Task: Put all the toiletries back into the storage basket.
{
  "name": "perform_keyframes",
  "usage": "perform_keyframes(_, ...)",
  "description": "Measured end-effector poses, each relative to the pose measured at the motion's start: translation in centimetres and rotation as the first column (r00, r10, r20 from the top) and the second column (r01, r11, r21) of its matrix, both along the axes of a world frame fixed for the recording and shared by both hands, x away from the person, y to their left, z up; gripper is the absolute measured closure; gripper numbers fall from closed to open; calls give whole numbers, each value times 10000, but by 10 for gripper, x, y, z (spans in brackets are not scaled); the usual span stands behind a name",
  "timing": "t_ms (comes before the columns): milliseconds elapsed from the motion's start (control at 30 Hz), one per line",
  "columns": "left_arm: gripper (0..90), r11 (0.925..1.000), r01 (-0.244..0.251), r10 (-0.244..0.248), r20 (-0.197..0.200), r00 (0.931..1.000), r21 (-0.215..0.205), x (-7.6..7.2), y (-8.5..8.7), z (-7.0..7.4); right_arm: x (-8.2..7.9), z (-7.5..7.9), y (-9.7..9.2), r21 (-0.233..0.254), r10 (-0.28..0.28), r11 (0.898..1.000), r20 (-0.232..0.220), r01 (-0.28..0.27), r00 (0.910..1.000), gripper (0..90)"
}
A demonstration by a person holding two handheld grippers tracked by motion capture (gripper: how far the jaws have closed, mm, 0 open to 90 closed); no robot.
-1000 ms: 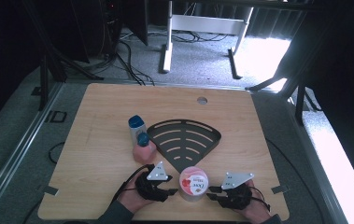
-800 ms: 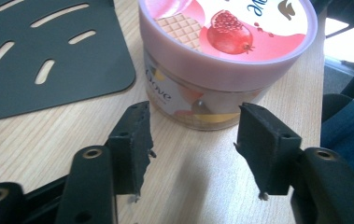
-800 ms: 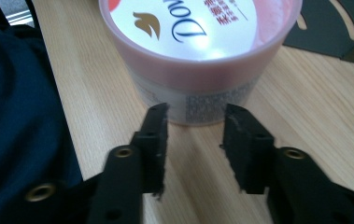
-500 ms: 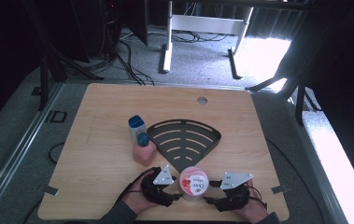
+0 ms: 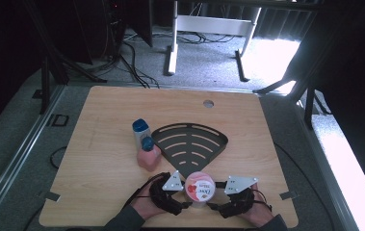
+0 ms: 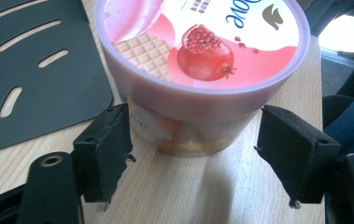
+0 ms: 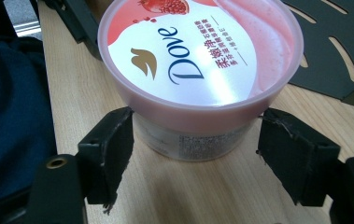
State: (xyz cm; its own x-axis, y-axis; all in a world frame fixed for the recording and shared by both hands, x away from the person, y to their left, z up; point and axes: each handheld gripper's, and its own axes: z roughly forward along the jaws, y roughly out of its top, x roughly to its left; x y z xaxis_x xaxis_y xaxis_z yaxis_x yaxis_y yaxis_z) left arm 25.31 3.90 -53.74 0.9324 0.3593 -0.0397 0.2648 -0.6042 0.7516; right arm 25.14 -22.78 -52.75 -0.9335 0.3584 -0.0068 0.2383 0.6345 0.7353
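Note:
A pink Dove tub (image 5: 199,188) with a pomegranate picture on its lid stands near the table's front edge. My left gripper (image 5: 182,198) reaches it from the left and my right gripper (image 5: 218,199) from the right. In the left gripper view the tub (image 6: 202,51) sits between the spread jaws of the left gripper (image 6: 198,130), whose pads flank its lower wall. The right gripper view has the same tub (image 7: 198,56) between the wide jaws of the right gripper (image 7: 200,135), with small gaps at each side. Both grippers are open.
A black fan-shaped slotted tray (image 5: 189,144) lies just behind the tub. A pink bottle with a blue cap (image 5: 148,154) and a white bottle with a blue cap (image 5: 140,131) stand left of the tray. A round hole (image 5: 208,103) is at the table's far edge.
My left gripper has slid right, closer to the tub. The right gripper has edged in slightly. The tub has stayed in place.

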Motion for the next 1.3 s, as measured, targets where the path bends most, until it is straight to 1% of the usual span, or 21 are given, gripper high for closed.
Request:
perform_keyframes(100,218,10000,-27,27,119,9999,-34,0,-2,0,1,0,1,-15,33,10000,-21,-33,10000,239)
perform_keyframes(167,202,10000,53,-53,194,9998,23,-1,-3,1,1,0,3,-87,96,9999,75,-96,9999,223)
perform_keyframes(300,174,10000,-1,-1,390,9992,53,-1,-6,2,3,0,5,-212,200,9996,147,-196,9997,205)
perform_keyframes(367,173,9999,25,-32,500,9987,147,-1,-6,3,3,0,7,-290,209,9994,201,-203,9996,200)
perform_keyframes(600,172,9998,25,-37,550,9985,214,-2,-6,4,3,0,9,-341,163,9993,221,-156,9996,187)
perform_keyframes(867,173,9999,16,-24,568,9984,152,-1,-6,3,7,-2,11,-41,149,9999,-64,-149,9999,136)
perform_keyframes(1100,171,9998,-9,-1,562,9984,175,-1,-6,3,8,-3,12,5,158,9999,-52,-158,9999,126)
perform_keyframes(1167,171,10000,-77,75,480,9988,49,-1,-7,3,9,-3,12,19,158,9999,-46,-158,9999,118)
perform_keyframes(1300,168,9999,-132,131,485,9987,14,0,-8,2,9,-4,14,19,59,10000,-64,-59,10000,101)
